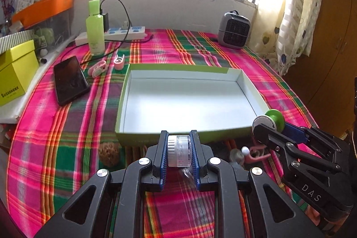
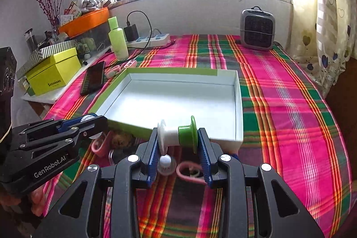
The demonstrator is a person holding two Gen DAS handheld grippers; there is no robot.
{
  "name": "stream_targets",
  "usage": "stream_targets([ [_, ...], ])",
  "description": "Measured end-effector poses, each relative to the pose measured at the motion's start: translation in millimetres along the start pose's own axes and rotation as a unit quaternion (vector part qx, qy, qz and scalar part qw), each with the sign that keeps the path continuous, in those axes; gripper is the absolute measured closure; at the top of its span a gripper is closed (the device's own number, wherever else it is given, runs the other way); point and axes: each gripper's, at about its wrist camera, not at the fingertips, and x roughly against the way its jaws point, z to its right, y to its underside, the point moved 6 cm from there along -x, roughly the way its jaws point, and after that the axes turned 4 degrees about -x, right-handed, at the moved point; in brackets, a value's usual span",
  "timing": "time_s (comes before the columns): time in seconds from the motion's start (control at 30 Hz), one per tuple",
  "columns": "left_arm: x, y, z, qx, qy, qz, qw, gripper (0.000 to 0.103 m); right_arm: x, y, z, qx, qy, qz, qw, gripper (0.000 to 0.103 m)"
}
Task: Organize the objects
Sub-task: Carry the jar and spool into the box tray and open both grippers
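My left gripper point(image 1: 179, 137) is shut on a small clear jar point(image 1: 179, 152) with a white ribbed lid, held just short of the near wall of a shallow green box point(image 1: 178, 68) with a bare white inside. My right gripper point(image 2: 178, 133) is shut on a green-and-white spool point(image 2: 177, 134), gripped by its two end flanges, at the near rim of the box point(image 2: 169, 70). Each gripper shows in the other's view: the right gripper point(image 1: 267, 124) at the box's near right corner, the left gripper point(image 2: 96, 124) at its near left corner.
On the plaid cloth below the grippers lie a pink clip point(image 2: 189, 172), a small white ball piece point(image 2: 165, 162) and a brown fuzzy ball point(image 1: 108, 154). A phone point(image 1: 70, 79), green bottle point(image 1: 95, 28), power strip point(image 1: 125, 32) and yellow box point(image 1: 15, 73) stand left; a heater point(image 1: 234, 30) far right.
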Motion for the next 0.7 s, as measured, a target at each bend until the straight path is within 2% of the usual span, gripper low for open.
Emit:
stream_targets([
  [0.33,-29,-31,-15,-0.006,-0.015,-0.001,0.9999,0.086,-36,-31,10,-0.005,0.008,-0.015,1.0,0.069],
  [0.7,-74,-52,-22,-0.01,-0.015,-0.026,0.9995,0.086,-85,-46,14,0.001,0.022,-0.047,0.999,0.069],
])
